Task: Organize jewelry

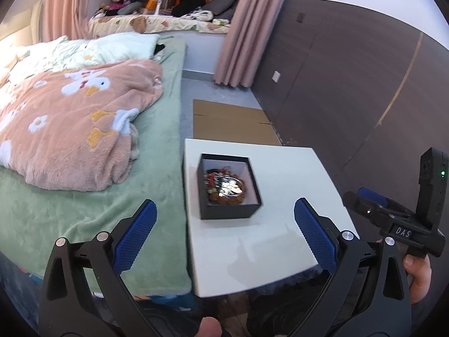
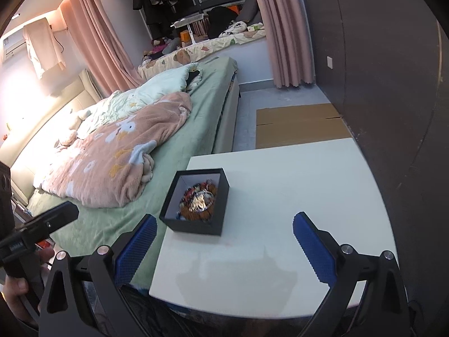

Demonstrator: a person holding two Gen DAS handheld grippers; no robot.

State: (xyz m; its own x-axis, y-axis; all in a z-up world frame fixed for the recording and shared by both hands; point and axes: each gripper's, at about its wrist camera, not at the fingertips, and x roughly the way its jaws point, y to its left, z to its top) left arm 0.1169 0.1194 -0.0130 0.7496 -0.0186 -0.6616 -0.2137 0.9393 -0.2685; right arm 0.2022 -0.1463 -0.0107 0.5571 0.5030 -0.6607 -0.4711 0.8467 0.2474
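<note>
Jewelry [image 1: 225, 187] lies heaped in an open black box [image 1: 228, 210] on a white table [image 1: 280, 241], toward the table's left side and nearer its far edge than its near one. The heap is a tangle: brown beads ring a shiny silver piece, with red and dark bits at the far left, but the separate items are too small and blurred to tell apart. The box's near wall hides the bottom of the pile.

The left gripper [image 1: 225, 234] hangs over the near-left part of the table, fingers spread wide and holding nothing. The right gripper [image 2: 225, 243] hangs over the near edge, also spread wide and empty; the box [image 2: 196, 226] sits beyond its left finger [image 2: 136, 251]. In the left view the right gripper's body [image 1: 404, 219] shows only in part at the right edge.

A bed [image 1: 84, 219] with a pink blanket [image 1: 70, 129] runs along the table's left side. Flat cardboard [image 1: 233, 120] lies on the floor beyond the table, its near end hidden by the tabletop.
</note>
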